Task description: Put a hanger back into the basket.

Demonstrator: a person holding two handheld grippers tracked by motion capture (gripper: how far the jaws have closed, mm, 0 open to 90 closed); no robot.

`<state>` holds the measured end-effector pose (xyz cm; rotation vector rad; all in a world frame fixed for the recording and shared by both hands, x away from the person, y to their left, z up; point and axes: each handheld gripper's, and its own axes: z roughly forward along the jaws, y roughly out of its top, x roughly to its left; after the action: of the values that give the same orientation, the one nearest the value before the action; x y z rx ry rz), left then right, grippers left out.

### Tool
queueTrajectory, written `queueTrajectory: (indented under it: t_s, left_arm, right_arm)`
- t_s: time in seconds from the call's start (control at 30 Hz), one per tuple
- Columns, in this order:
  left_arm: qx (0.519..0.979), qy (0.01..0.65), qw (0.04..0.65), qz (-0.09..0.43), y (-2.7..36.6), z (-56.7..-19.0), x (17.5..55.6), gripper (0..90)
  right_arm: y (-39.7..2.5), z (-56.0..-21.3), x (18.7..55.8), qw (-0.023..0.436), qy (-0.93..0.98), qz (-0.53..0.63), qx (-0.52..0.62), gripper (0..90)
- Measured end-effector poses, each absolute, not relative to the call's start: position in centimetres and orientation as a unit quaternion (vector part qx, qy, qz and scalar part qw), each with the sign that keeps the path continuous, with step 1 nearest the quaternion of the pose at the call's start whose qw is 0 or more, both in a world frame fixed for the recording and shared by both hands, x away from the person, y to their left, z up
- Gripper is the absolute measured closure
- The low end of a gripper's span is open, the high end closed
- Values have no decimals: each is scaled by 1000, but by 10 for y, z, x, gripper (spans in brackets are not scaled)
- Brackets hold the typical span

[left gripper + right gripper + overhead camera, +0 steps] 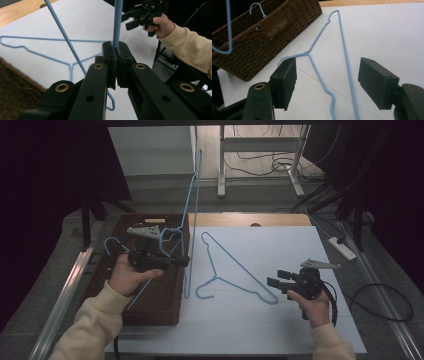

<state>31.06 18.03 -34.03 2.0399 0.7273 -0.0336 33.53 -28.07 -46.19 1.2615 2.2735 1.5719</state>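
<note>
A blue wire hanger (197, 190) stands upright over the table's left part, its long bar rising toward the far side. My left gripper (182, 261) is shut on its wire, seen up close as the hanger (117, 22) pinched between the jaws of the left gripper (116, 50). A second blue hanger (240, 267) lies flat on the white table, hook toward the near side. My right gripper (274, 279) hovers open just right of it; in the right gripper view this hanger (342, 45) runs between the jaws of the right gripper (327, 80), below them.
A brown wicker basket (155, 310) sits at the table's left edge, with another blue hanger hook (111, 242) poking up from it. The white table board (280, 240) stretches across the middle. A power strip (342, 247) and cables lie on the floor at right.
</note>
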Motion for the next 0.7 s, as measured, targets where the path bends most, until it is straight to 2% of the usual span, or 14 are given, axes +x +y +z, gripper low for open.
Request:
queueTrajectory:
  t_s: [0.3, 0.7]
  left_arm:
    - [836, 294, 463, -16, 207, -333, 314, 870]
    - [832, 290, 472, -23, 225, -323, 312, 870]
  right_arm:
    - [-288, -468, 335, 54, 744, 512, 425, 318]
    - [-289, -473, 334, 57, 746, 506, 429, 318]
